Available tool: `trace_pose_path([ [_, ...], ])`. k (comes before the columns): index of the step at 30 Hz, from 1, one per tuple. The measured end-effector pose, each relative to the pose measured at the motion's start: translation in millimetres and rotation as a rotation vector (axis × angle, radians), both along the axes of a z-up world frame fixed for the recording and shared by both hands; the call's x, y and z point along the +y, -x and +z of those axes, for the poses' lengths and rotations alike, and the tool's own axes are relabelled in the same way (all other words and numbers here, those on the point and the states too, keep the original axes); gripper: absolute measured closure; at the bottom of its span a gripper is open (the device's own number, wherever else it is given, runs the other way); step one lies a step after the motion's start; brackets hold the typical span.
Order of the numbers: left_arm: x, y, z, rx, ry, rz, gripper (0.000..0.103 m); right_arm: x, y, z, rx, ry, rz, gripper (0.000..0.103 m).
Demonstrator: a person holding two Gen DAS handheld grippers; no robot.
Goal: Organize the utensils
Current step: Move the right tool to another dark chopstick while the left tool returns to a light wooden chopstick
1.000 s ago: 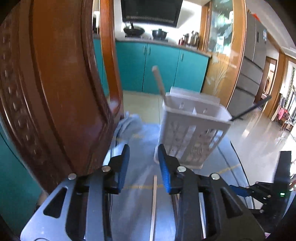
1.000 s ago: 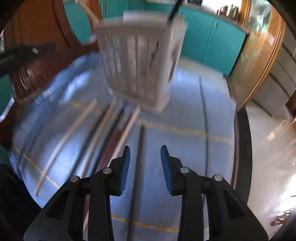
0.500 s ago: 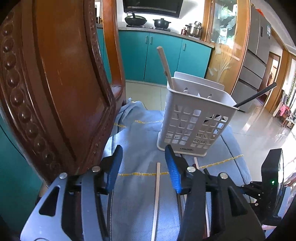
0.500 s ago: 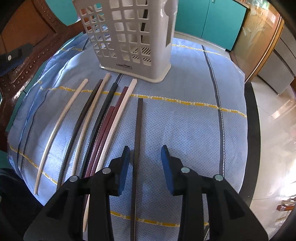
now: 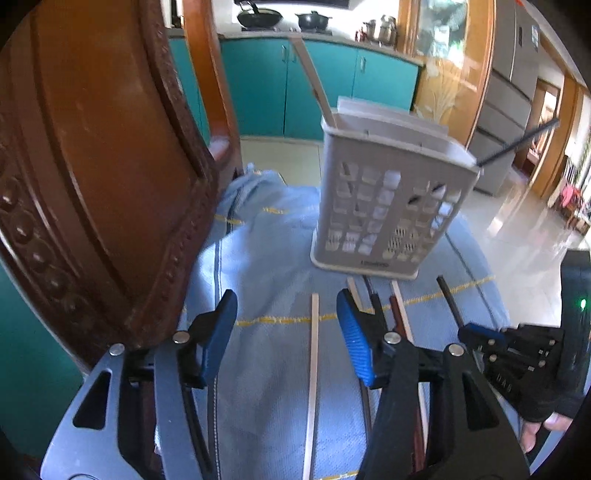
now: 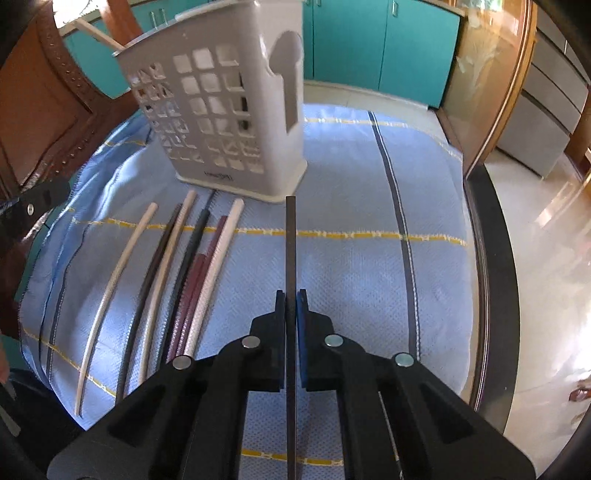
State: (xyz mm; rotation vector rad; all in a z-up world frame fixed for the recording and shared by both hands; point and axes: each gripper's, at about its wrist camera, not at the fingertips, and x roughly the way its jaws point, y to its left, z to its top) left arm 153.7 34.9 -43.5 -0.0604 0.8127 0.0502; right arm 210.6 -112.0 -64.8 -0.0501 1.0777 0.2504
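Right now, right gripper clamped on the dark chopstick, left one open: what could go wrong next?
1. The right gripper has just closed on the dark chopstick far from its tip; the long free end may swing and miss or knock the white basket.
2. The basket already holds a pale stick and a dark one leaning out; another insertion could jostle them.
3. The left gripper, just opening, straddles the pale chopstick beside a wooden chair; lifting could clip it.

A home kitchen: teal cabinets (image 5: 332, 92), wok (image 5: 258, 16), fridge (image 5: 509, 92).

White lattice basket (image 6: 221, 110), light-blue cloth (image 6: 351, 280) with yellow stripes, black chopstick (image 6: 291, 251)
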Motion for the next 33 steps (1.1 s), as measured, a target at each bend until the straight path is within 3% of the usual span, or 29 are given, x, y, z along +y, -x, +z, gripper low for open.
trace_pose_path([
  [7,-16,-2,-18,0.073,-0.033,-0.052,0.04,3,-3,-4,0.014,-0.007,-0.004,0.096],
  [14,-26,-6,-34,0.141,-0.051,-0.088,0.038,1,-5,-4,0.024,-0.001,-0.017,0.086],
  [26,-24,-9,-43,0.179,-0.059,-0.085,0.033,1,-6,-8,0.037,0.018,-0.028,0.073],
  [33,-22,-12,-48,0.195,-0.056,-0.08,0.032,1,-7,-8,0.04,0.026,-0.028,0.072],
])
